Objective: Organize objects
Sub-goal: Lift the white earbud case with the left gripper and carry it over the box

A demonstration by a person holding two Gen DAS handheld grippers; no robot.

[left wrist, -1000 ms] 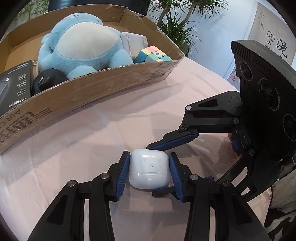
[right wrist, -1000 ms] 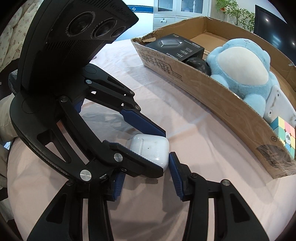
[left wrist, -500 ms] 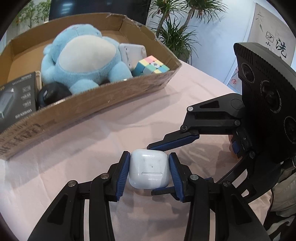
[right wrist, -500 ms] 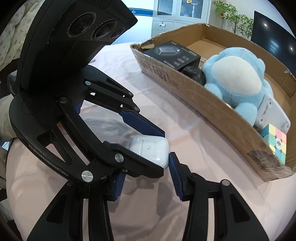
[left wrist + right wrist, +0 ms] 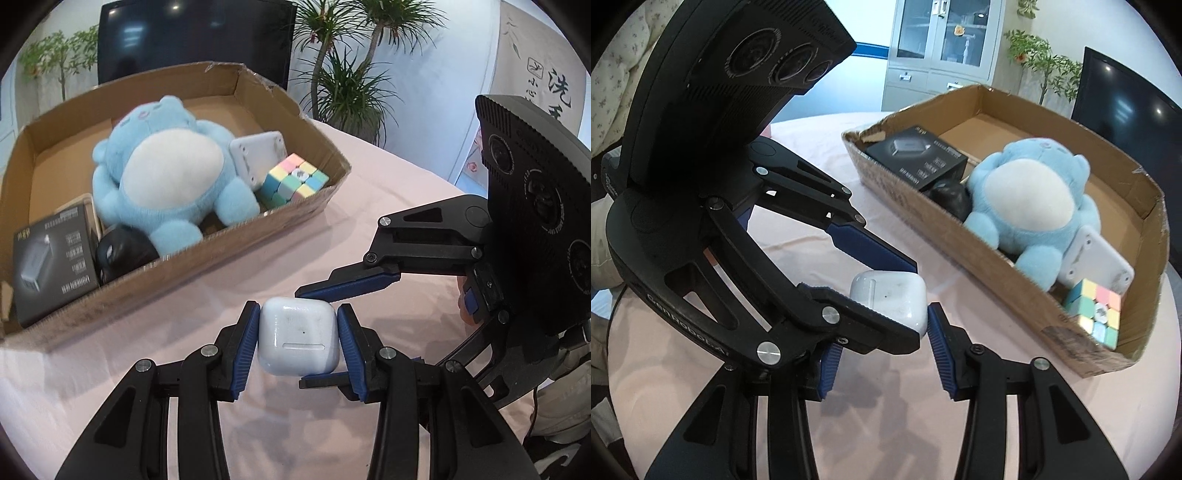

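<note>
Raised higher above the tabletop (image 5: 258, 258) than a second ago, the left tool (image 5: 297, 338) grips a white earbud case (image 5: 298, 336) between its blue pads, so the cardboard box (image 5: 236, 240) now appears lower and farther off. The case is glossy, rounded at the corners, with a small dark dot and a shallow slot on its front face, and faint specks on its shell. In the right wrist view the same case (image 5: 890, 301) sits in the left tool's pads, in front of the box (image 5: 960, 240). The right tool (image 5: 879, 350) stands wide, its fingers to either side of the case; whether a pad touches it cannot be told. Inside the box lie a blue plush toy (image 5: 166, 184), a pastel puzzle cube (image 5: 293, 181), a white block (image 5: 258, 153), a black packaged box (image 5: 51, 258) and a black rounded object (image 5: 123, 251).
</note>
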